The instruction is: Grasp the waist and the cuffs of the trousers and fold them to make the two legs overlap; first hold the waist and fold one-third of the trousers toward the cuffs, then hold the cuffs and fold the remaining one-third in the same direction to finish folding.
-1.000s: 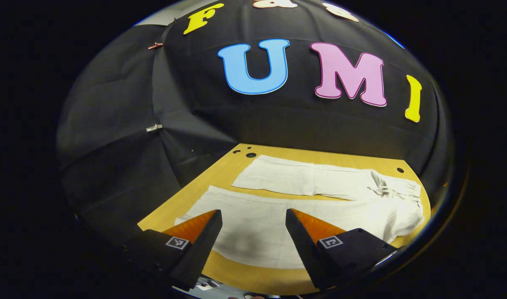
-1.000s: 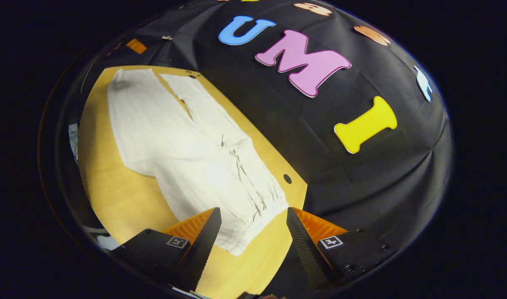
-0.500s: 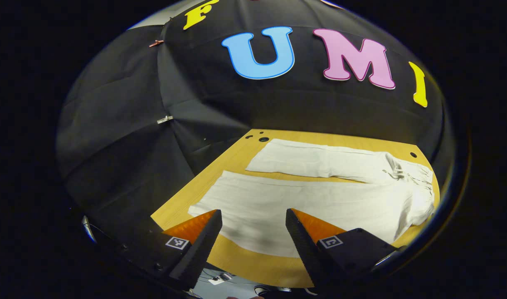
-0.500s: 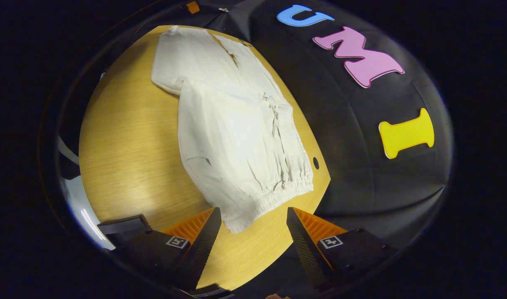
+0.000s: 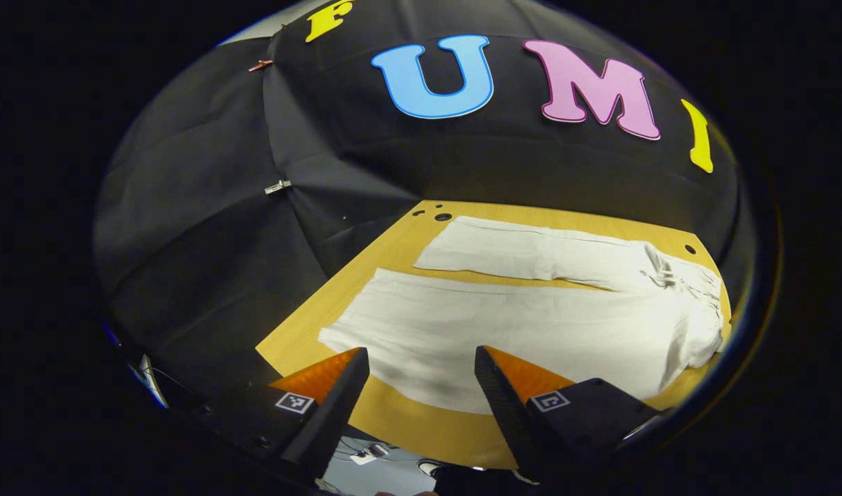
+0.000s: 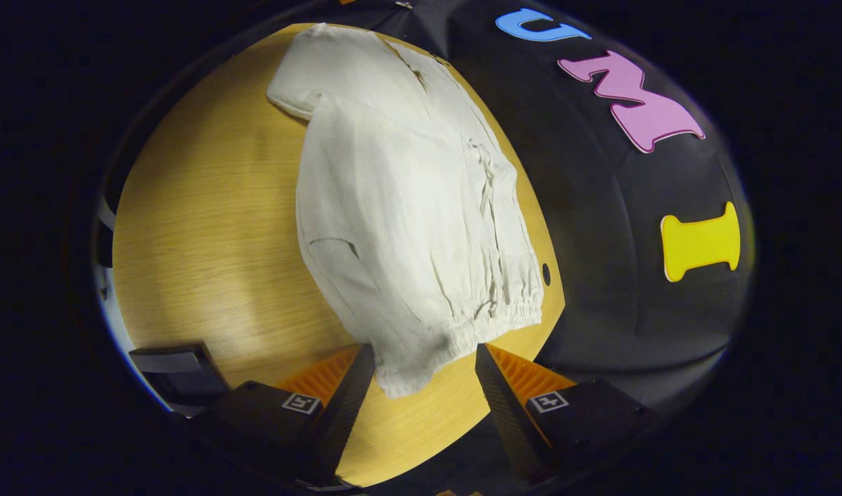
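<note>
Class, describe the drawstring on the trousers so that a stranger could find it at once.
Start at the wooden table and the pale trousers spread flat on it. Follow them to the gathered elastic waist. The drawstring lies there as thin knotted cords, the one loose thing on the cloth.

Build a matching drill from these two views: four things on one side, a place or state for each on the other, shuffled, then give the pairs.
Things
1. trousers
2. left tongs
3. right tongs
4. table

Places or states
A. open, at the corner of the gathered waist
B. wooden, with a small round hole near the rim
C. open, over the cuff end of the near leg
D. spread flat, legs apart, not yet folded

Pairs: 1-D, 2-C, 3-A, 4-B
</note>
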A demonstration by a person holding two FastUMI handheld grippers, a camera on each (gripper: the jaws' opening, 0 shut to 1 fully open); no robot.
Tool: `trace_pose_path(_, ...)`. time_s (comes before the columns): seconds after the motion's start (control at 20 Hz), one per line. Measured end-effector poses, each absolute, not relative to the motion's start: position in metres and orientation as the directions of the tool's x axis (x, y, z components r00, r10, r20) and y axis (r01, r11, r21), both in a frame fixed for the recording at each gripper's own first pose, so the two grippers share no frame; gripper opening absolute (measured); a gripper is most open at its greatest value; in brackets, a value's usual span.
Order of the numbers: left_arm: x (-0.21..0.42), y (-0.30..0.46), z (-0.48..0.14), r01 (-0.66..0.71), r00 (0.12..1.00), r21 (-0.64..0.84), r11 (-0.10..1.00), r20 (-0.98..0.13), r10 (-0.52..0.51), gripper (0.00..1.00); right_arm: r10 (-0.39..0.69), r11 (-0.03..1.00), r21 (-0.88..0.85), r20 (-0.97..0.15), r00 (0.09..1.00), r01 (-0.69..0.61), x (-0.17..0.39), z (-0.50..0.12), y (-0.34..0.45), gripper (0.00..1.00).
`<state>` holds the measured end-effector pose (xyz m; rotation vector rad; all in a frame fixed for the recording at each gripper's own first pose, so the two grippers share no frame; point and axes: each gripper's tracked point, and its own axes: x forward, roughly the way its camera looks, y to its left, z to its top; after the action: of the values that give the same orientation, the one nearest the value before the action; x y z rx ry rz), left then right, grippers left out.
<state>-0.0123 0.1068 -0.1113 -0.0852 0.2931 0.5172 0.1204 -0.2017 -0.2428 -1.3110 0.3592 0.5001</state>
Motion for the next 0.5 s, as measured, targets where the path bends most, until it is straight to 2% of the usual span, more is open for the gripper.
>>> trace_pose_path(0.15, -0.011, 0.108, -0.118, -0.503, 0.819, 0.002, 0.864, -0.318, 0.477, 0.98, 0.107, 0.118, -0.848, -0.506, 0.856, -0.516, 0.129, -0.249, -0.205, 0.88)
trace_pose_path(0.35, -0.013, 0.113, -0.124, -0.489, 0.815, 0.085, 0.868, -0.309, 0.489, 0.98, 0.074, 0.130, -0.835, -0.530, 0.845, -0.535, 0.133, -0.259, -0.208, 0.63)
trace_pose_path(0.4, -0.014, 0.115, -0.126, -0.492, 0.808, 0.101, 0.864, -0.315, 0.497, 0.98, 0.077, 0.136, -0.828, -0.539, 0.839, -0.544, 0.133, -0.259, -0.208, 0.47)
trace_pose_path(0.45, -0.016, 0.120, -0.131, -0.504, 0.798, 0.110, 0.857, -0.320, 0.511, 0.98, 0.077, 0.144, -0.815, -0.556, 0.827, -0.561, 0.135, -0.263, -0.208, 0.45)
trace_pose_path(0.5, -0.015, 0.122, -0.135, -0.508, 0.793, 0.103, 0.855, -0.333, 0.511, 0.98, 0.080, 0.152, -0.806, -0.567, 0.820, -0.573, 0.135, -0.264, -0.209, 0.37)
